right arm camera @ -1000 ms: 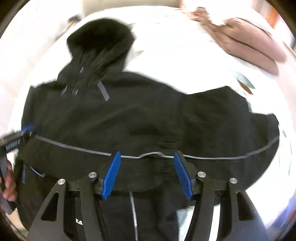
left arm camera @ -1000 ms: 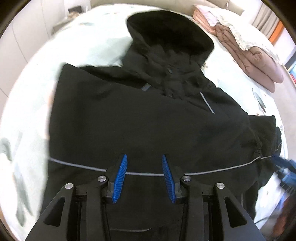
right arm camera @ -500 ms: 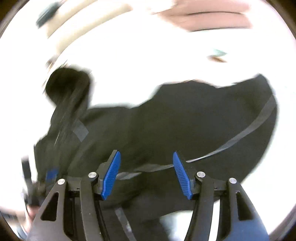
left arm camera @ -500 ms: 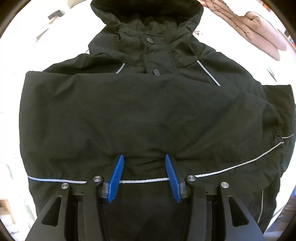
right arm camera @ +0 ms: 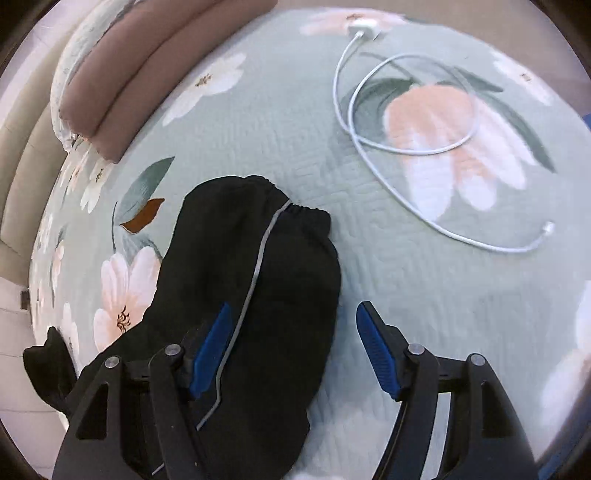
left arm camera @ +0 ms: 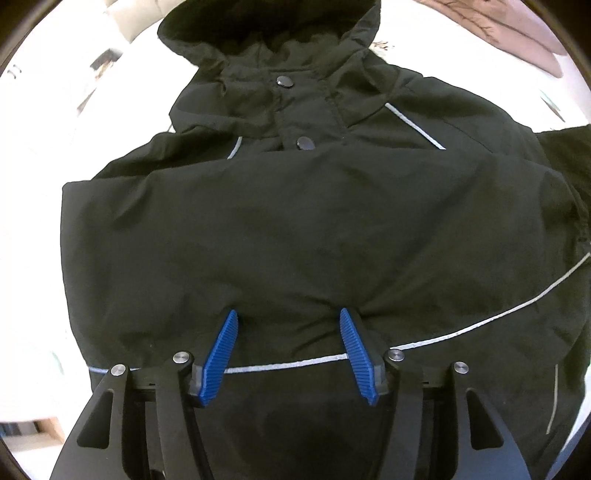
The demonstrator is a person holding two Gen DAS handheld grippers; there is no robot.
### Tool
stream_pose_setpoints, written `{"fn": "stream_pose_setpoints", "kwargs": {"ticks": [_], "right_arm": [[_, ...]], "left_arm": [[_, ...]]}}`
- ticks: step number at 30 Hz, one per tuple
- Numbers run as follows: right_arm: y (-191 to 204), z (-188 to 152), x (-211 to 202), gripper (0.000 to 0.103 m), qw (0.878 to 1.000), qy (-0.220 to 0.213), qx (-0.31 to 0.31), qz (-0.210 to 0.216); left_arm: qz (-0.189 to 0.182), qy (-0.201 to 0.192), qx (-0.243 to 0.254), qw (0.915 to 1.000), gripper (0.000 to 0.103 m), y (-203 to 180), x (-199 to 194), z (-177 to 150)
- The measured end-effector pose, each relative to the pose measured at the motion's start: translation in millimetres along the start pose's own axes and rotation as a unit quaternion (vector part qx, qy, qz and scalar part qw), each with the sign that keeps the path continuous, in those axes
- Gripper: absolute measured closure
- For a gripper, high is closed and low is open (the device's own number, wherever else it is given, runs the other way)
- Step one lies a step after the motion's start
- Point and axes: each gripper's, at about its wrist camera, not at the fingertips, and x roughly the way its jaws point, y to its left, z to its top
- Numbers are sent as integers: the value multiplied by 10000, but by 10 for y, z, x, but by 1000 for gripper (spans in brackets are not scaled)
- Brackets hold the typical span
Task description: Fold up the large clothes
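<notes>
A black hooded jacket (left arm camera: 295,221) with thin reflective piping lies spread on a floral bedspread, hood at the top, one sleeve folded across the chest. My left gripper (left arm camera: 288,325) is open, its blue fingers just over the jacket body near the horizontal piping. In the right wrist view the jacket's other sleeve (right arm camera: 251,273) lies on the bed, elastic cuff pointing away. My right gripper (right arm camera: 293,314) is open over that sleeve, its left finger (right arm camera: 210,350) above the fabric, its right finger over bare bedspread.
A white charging cable (right arm camera: 406,147) with its plug lies looped on the green floral bedspread (right arm camera: 369,258) beyond the sleeve. A folded brown quilt (right arm camera: 147,62) lies at the upper left; it also shows in the left wrist view (left arm camera: 517,33) at top right.
My left gripper has moved closer in over the jacket body. My right gripper has swung away from the jacket front to the outstretched sleeve and the bare bed with the cable.
</notes>
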Motion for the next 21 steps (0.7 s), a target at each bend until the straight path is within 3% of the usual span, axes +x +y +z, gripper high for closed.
{"fn": "stream_pose_setpoints", "kwargs": {"ticks": [2,6,8,10,11,12,15,18,21], "right_arm": [[-4,78,113,29,9999,29,-45,110],[11,149,366,13,9999,115,-46,109],[59,128,374,14,9999,44,-123,13],[177,94,336,45,9991,-54,-414,-123],[228,72,308,66,9981,-77,-553,-260],[261,47,265,76,9973,-93,-649,-316],[361,-46,-88,81,9933,-496,-858,-588],[360,-145,-466,81,9846,-985,-901,-1130],[221,-235,-424,81,9770,-925,-840,-1727]], "left_arm": [[0,70,8,10000,44,-9,15,52],[-59,121,141,9998,43,1,70,157],[-56,112,192,9997,43,13,74,183],[-27,81,231,9997,43,4,64,178],[0,47,267,9996,43,-5,67,179],[26,20,309,9995,43,-18,67,176],[28,13,369,9993,43,-39,55,156],[-77,25,274,9996,43,0,58,153],[-94,4,229,9997,42,32,33,90]]}}
